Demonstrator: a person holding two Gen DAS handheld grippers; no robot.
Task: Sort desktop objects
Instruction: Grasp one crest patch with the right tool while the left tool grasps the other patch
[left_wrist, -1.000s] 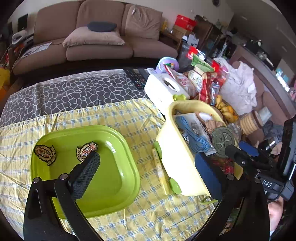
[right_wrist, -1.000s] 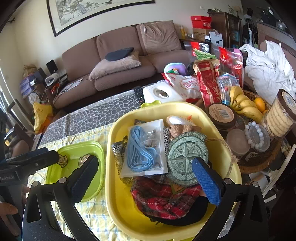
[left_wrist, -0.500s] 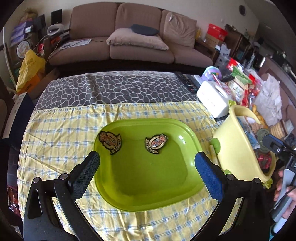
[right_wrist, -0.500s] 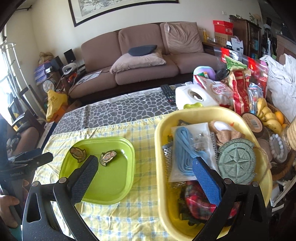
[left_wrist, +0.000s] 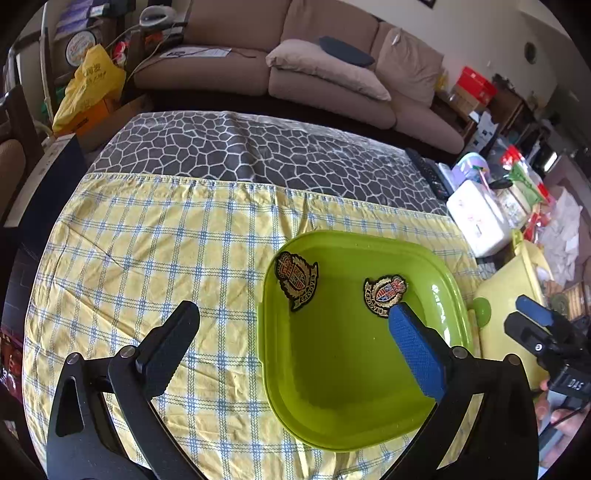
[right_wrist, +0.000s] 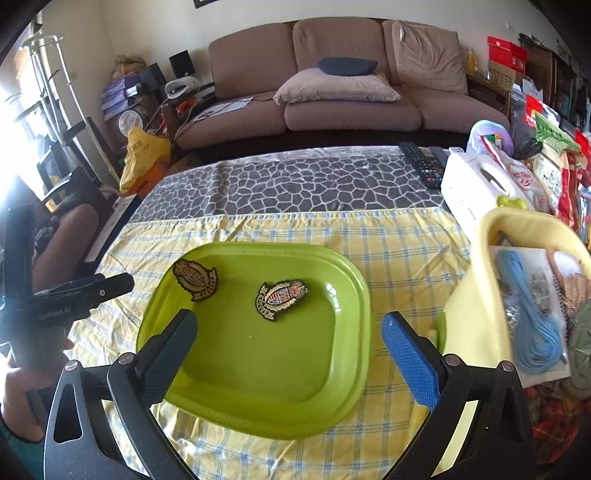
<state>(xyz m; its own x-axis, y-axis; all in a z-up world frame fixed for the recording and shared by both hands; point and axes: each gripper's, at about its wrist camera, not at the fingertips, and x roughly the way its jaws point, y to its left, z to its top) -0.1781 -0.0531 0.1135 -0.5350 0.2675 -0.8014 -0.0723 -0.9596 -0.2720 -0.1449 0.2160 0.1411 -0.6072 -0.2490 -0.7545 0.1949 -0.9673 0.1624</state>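
- Patches: two embroidered ones lie flat in the green tray (right_wrist: 354, 295), one (right_wrist: 195, 278) near its far left corner, the other (right_wrist: 281, 298) nearer the middle, well apart from each other.
- Unsorted items fill the yellow bin (right_wrist: 476, 291) at the right edge of the checked cloth (right_wrist: 391, 240): a bag of blue cord (right_wrist: 532, 317), a green compass disc (right_wrist: 581, 347) and red plaid fabric, partly hidden.
- Right gripper (right_wrist: 288, 354) hangs over the tray, fingers spread wide and holding nothing.
- Left gripper (left_wrist: 291, 354) also stands wide apart and empty, straddling the tray's left rim.
- Risks, as I judge them: the bin sits tight against the tray, so a reach into it could knock the bin or drag the cloth and shift the tray.
- Grabbing the cord bag by its slippery plastic may let it slide free, and tangled pieces could come up together.
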